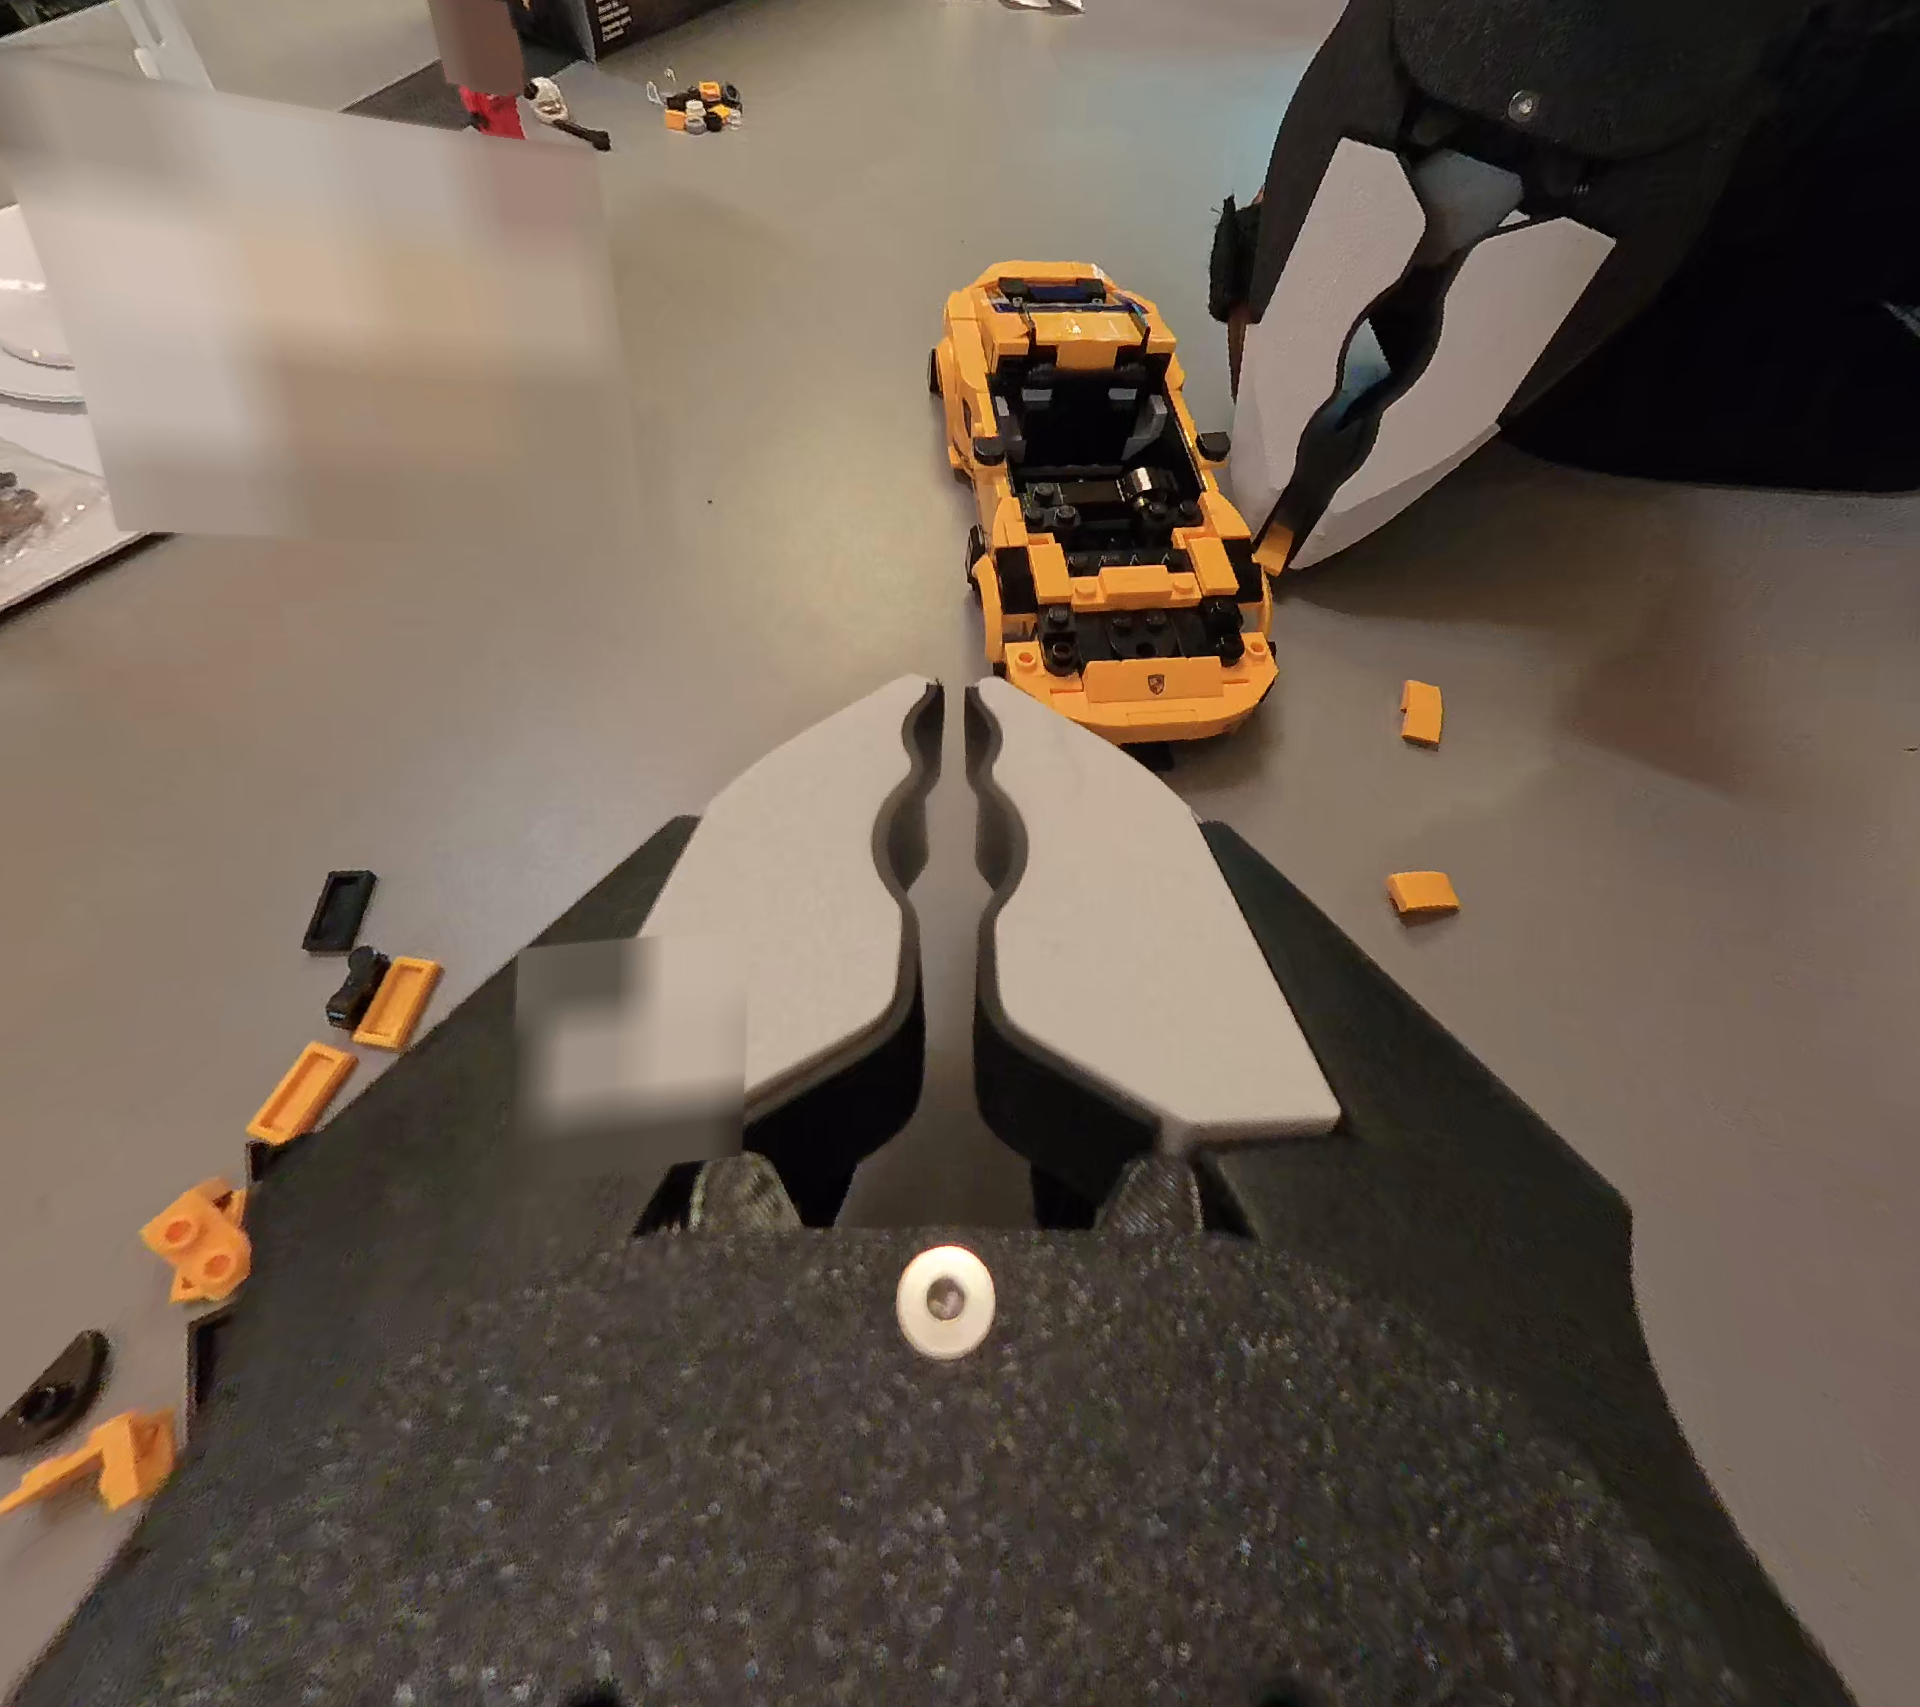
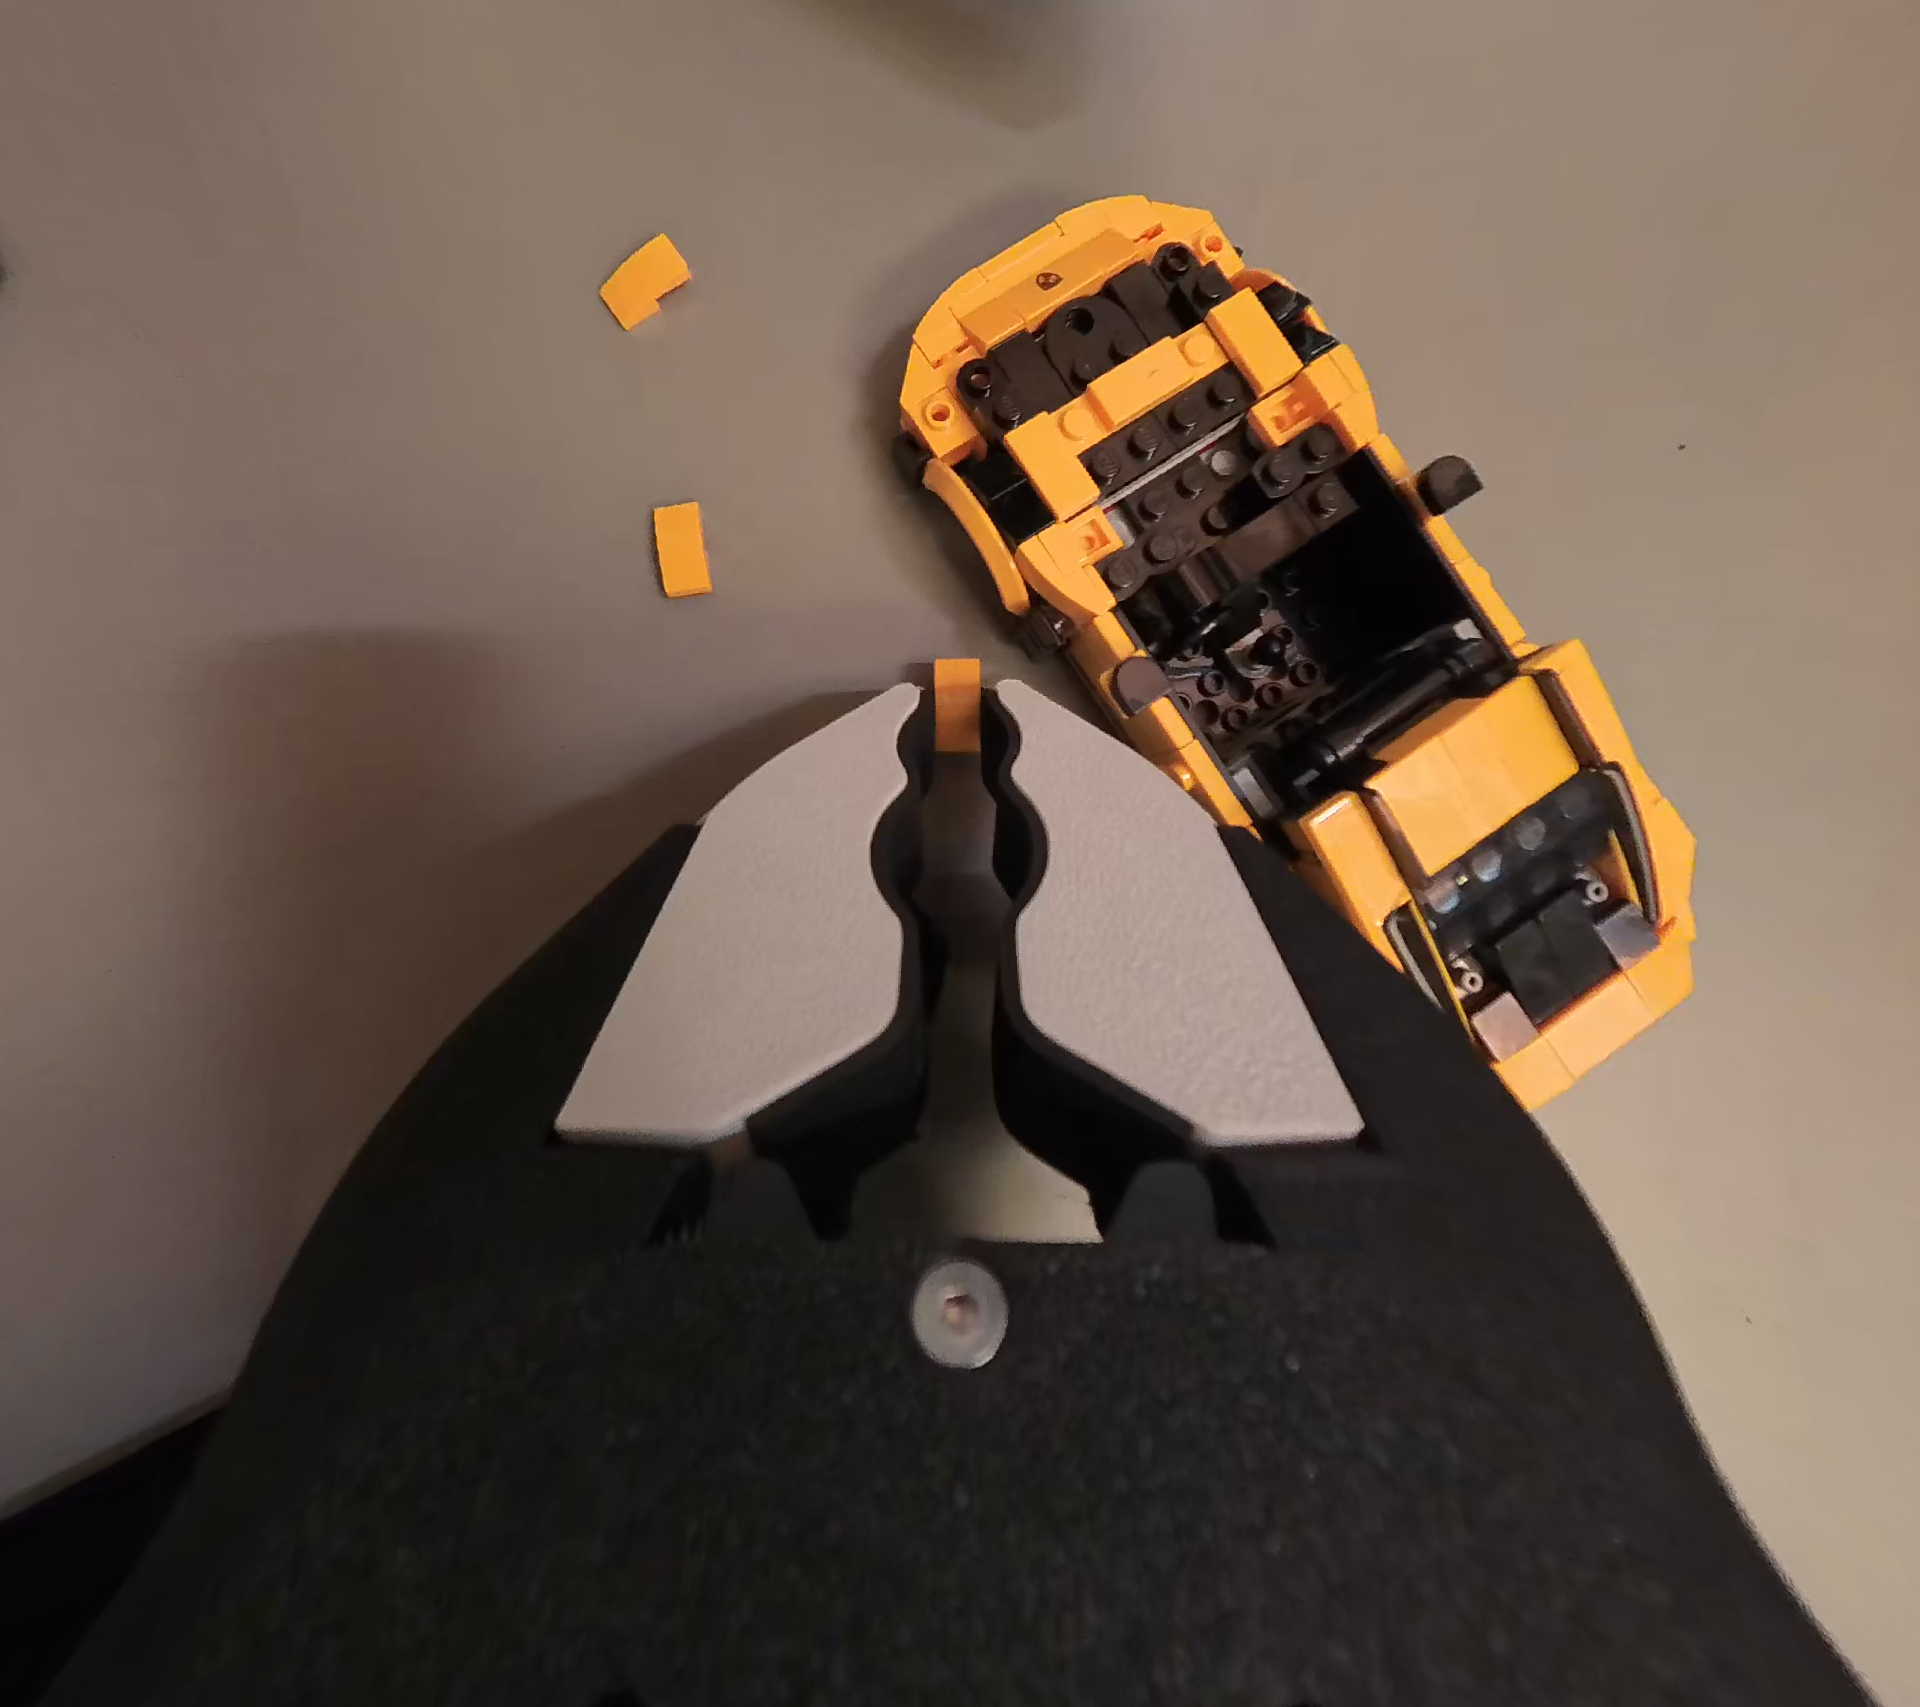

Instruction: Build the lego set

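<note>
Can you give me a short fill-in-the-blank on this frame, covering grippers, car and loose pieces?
1. The right gripper is shut on a small ____ piece.
2. The left gripper holds ____ between its nearly closed fingertips.
3. The partly built Lego car has no ____ over its cockpit.
4. Beside the car, ____ loose orange curved pieces lie on the grey table.

Missing words: orange; nothing; roof; two
</note>
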`<state>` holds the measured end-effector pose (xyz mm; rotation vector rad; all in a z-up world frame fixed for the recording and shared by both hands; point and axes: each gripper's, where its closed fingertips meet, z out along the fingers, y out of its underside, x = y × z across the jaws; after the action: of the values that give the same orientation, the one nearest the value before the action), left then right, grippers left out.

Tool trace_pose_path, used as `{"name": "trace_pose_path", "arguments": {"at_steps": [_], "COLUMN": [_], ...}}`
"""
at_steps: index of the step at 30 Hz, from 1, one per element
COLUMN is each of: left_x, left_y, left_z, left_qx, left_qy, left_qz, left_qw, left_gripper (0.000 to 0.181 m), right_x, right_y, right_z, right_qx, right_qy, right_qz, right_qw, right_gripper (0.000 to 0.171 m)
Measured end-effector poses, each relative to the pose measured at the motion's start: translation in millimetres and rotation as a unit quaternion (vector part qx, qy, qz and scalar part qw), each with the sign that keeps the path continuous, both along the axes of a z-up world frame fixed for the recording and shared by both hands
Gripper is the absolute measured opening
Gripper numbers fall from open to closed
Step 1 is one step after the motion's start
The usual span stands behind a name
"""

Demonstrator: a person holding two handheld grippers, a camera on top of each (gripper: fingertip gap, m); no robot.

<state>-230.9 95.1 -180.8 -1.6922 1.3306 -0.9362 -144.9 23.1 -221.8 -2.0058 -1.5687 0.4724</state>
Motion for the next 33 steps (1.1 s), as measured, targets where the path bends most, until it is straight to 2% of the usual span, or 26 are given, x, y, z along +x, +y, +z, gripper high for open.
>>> {"name": "trace_pose_path", "arguments": {"at_steps": [18, 27, 33], "left_x": [2.0, 3.6, 3.8], "left_y": [-1.9, -3.4, -5.1], "left_z": [-12.0, -14.5, -15.1], "left_qx": [-0.005, -0.026, -0.027], "left_qy": [0.025, 0.029, 0.031], "left_qz": [-0.013, -0.027, -0.033], "left_qw": [1.0, 0.999, 0.999], "left_gripper": [0.006, 0.007, 0.008], "right_x": [-2.5, 4.7, 6.4], "right_y": [-3.2, -7.1, -10.5], "right_z": [0.4, -3.4, -4.0], "right_qx": [0.005, 0.024, -0.001], "right_qy": [0.047, 0.005, 0.003], "right_qz": [0.025, 0.042, 0.035], "right_qw": [0.999, 0.999, 0.999], "right_gripper": [0.016, 0.023, 0.036]}}
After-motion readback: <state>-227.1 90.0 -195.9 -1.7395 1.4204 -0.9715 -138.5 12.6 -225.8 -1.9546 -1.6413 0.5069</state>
